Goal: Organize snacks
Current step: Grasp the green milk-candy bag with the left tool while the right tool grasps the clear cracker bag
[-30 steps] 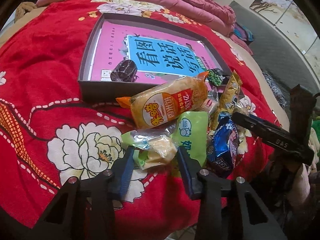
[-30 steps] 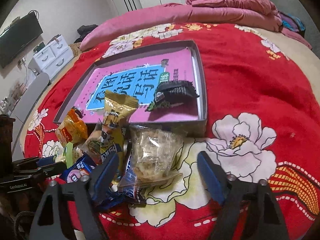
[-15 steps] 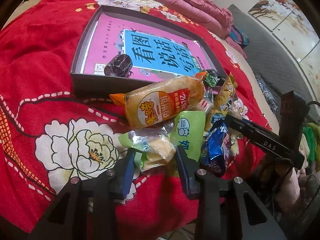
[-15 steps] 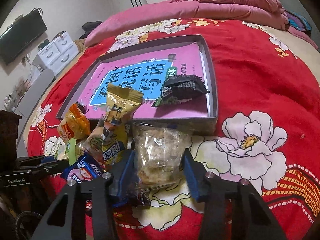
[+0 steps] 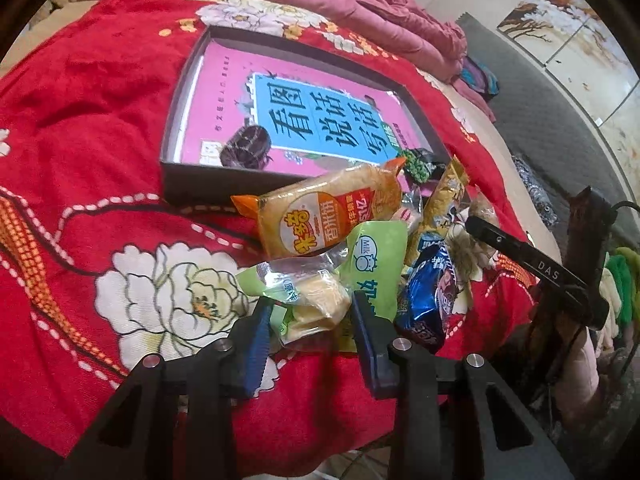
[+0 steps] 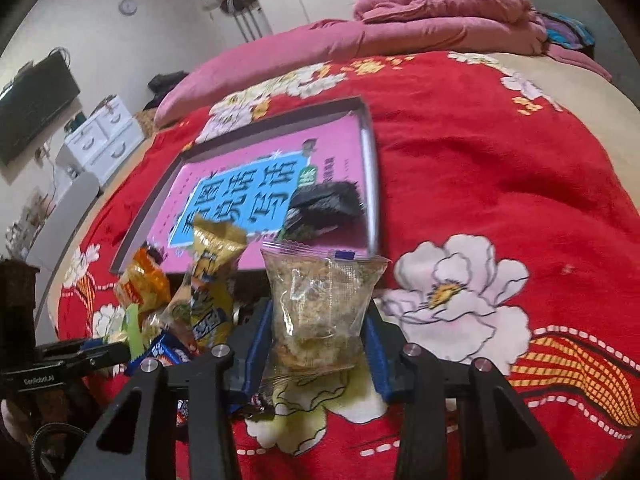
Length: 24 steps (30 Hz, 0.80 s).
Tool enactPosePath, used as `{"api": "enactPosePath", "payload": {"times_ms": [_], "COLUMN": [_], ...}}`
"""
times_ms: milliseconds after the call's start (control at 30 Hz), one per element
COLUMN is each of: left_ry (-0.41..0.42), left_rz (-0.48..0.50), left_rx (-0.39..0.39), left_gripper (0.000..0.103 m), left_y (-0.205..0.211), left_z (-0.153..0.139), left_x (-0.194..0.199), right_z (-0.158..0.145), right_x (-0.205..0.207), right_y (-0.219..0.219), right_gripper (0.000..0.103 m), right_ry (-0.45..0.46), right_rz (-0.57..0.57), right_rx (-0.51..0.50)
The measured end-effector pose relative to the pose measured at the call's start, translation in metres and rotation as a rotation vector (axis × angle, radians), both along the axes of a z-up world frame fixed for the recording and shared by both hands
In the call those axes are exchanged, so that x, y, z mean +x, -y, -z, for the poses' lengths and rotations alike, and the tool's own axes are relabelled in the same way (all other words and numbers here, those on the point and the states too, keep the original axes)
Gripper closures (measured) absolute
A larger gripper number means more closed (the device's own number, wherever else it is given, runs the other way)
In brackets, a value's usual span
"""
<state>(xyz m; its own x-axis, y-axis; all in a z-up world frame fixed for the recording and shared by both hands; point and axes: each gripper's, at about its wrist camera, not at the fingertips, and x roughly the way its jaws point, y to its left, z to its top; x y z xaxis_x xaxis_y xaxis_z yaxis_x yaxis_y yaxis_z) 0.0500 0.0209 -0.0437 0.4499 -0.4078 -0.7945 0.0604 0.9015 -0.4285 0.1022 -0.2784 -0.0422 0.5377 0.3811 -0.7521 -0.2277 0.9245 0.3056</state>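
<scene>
A pile of snack packets lies on the red flowered bedspread in front of a shallow dark box (image 5: 208, 184). My left gripper (image 5: 310, 308) is shut on a green-and-clear cake packet (image 5: 304, 288) at the near side of the pile. An orange rice-cracker pack (image 5: 328, 212), a green milk pack (image 5: 376, 256) and a blue pack (image 5: 428, 296) lie just beyond it. My right gripper (image 6: 316, 316) is closing, its pads pressing a clear packet of crumbly snack (image 6: 320, 280), held upright just above the spread. A dark wrapped snack (image 6: 326, 206) lies inside the box.
A pink-and-blue book cover lines the bottom of the box (image 6: 370, 184). A yellow packet (image 6: 212, 280) stands in the pile. Pink bedding is heaped at the bed's far end. The bed's edge runs close beneath both grippers. White drawers (image 6: 104, 136) stand by the wall.
The right jaws closed from wide apart onto the clear packet and raised it slightly. The left jaws narrowed a little on the cake packet and stayed put.
</scene>
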Motion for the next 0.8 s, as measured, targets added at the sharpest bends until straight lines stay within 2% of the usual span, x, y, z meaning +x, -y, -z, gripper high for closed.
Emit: {"api": "enactPosePath", "payload": {"times_ms": [800], "left_ry": [0.127], "left_rz": [-0.112], "left_rx": [0.075], "left_gripper": [0.064], "left_y": [-0.028], "left_z": [-0.05], "left_x": [-0.016], "right_z": [-0.025], "right_x": [-0.002], "right_y": [0.007], "right_gripper": [0.06], "right_ry": [0.107], "right_rz": [0.011], "right_rx": [0.027]}}
